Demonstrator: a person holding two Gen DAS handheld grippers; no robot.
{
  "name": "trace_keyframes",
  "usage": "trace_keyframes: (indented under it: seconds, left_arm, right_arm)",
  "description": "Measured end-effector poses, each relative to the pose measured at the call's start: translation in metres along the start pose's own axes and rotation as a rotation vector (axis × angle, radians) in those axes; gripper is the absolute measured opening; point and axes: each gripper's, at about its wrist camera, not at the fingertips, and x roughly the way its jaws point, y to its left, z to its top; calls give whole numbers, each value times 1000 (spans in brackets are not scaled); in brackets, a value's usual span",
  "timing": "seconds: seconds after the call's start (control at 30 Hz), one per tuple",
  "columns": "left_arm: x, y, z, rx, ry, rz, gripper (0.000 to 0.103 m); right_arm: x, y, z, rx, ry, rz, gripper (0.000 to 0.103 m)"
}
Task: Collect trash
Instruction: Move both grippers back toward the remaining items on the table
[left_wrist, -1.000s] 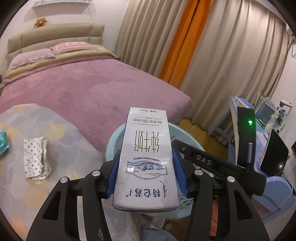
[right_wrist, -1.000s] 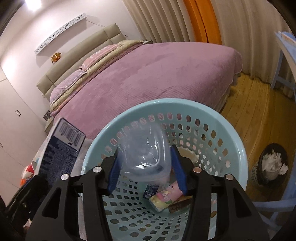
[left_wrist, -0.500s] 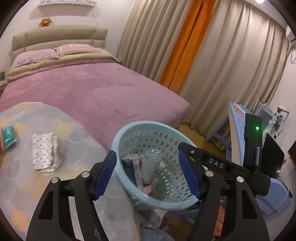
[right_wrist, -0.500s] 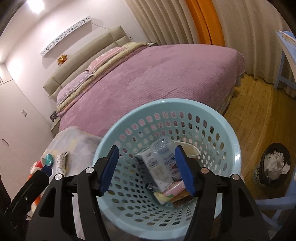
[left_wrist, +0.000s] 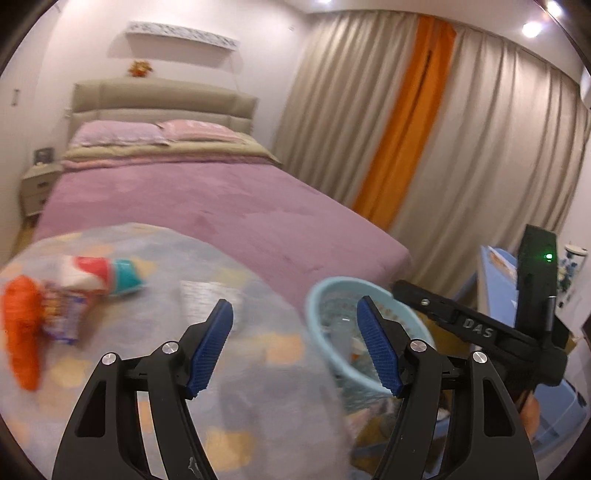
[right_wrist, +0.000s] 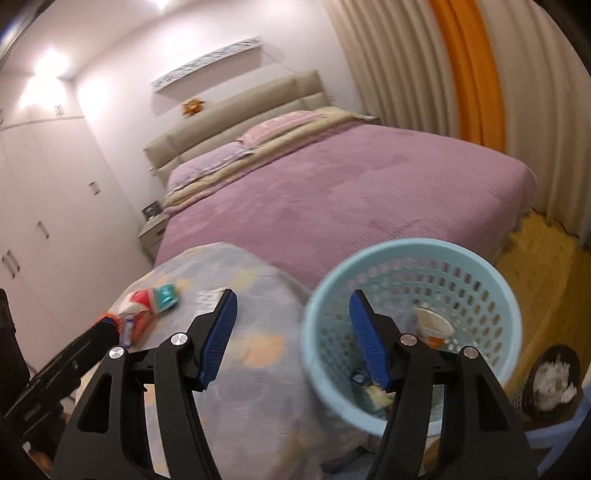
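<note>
Both cartons' worth of trash have left the jaws since a second ago: the milk carton formerly in the left gripper (left_wrist: 293, 341) and the clear plastic piece formerly in the right gripper (right_wrist: 291, 334) are gone from between the pads, and each set of jaws has just been opening, with nothing between them now. Both stand released.

Light blue perforated basket (right_wrist: 491, 280) sits at 3 o'clock of the right gripper in the right wrist view, just beside the edge of the cloth-covered surface (right_wrist: 255, 373). Inside it: a paper cup (right_wrist: 434, 325) and several wrappers at the bottom, blurred, not told apart. In the left wrist view the basket (left_wrist: 325, 295) shows behind the right-hand blue pad, contents smeared by motion.

On the surface (left_wrist: 255, 384), at 10 o'clock of the left gripper, a red, white and teal packet (left_wrist: 107, 277) lies on its side; at 9 o'clock an orange object (left_wrist: 22, 332) next to a printed wrapper, all blurred. Same packet (right_wrist: 159, 297) appears at 10 o'clock in the right wrist view, near a small pale folded item at 12 o'clock of the jaws.

Right gripper's black body (left_wrist: 476, 328) crosses the left view at 3 o'clock.

Beyond: purple bed (right_wrist: 332, 192), beige and orange curtains (left_wrist: 406, 122), white wardrobe (right_wrist: 48, 221), a dark waste bin (right_wrist: 550, 380) on the wooden floor at 4 o'clock.
</note>
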Motion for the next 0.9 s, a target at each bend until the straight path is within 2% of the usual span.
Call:
trace_keyframes:
  seconds: [0.2, 0.43, 0.67, 0.9]
  left_arm:
    - [-43, 67, 1, -86, -53, 206, 75]
    - [-64, 157, -1, -208, -29, 404, 79]
    - [-48, 210, -9, -254, 56, 466, 84]
    - [-28, 240, -17, -299, 85, 461, 84]
  right_arm:
    - [14, 52, -4, -95, 19, 67, 61]
    - [50, 112, -10, -181, 81, 79, 65]
    - [81, 163, -21, -261, 147, 116, 66]
    - [113, 211, -33, -353, 200, 144, 67]
